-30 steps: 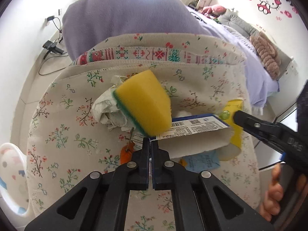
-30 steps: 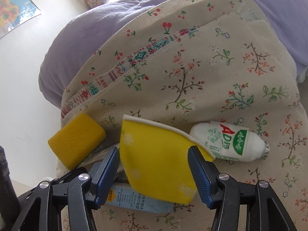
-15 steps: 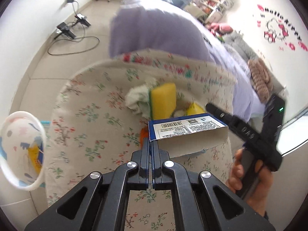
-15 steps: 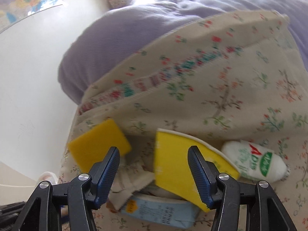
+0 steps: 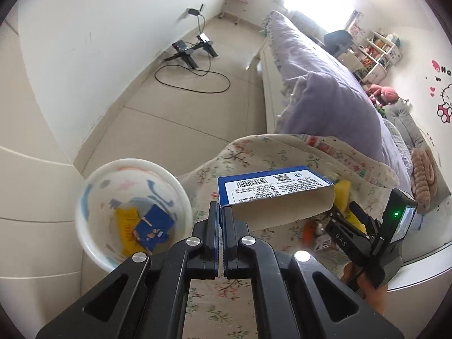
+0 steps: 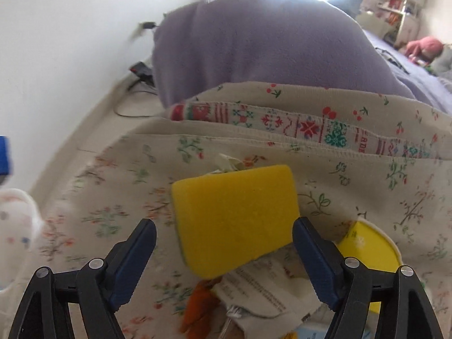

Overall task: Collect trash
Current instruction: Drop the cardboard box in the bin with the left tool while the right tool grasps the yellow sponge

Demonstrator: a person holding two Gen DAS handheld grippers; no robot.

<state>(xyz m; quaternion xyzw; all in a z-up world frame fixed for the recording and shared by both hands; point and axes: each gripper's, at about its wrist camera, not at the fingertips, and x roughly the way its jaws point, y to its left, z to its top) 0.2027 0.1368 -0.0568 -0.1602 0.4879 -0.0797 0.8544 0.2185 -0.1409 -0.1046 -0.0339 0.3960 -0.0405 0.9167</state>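
My left gripper (image 5: 220,212) is shut on the edge of a blue-and-white carton (image 5: 276,195), held in the air just right of a white bin (image 5: 93,180). Yellow and blue wrappers lie inside the bin. In the right wrist view my right gripper (image 6: 224,226) hangs over the trash pile with its jaws opening. A yellow sponge (image 6: 234,214) sits between them, and the pads stand clear of it. A yellow paper cup (image 6: 367,248), printed paper (image 6: 268,288) and an orange scrap (image 6: 200,299) lie under and beside the sponge.
The pile rests on a floral cloth (image 6: 113,197) spread over a purple-covered bed (image 5: 325,99). Tiled floor (image 5: 183,107) with a black cable and stand lies left of the bed. A white wall stands beyond the bin. A hand holds the right gripper (image 5: 347,214).
My left gripper carried the carton left, away from the pile, to beside the white bin. My right gripper swung from the yellow cup to the sponge, and its jaws widened.
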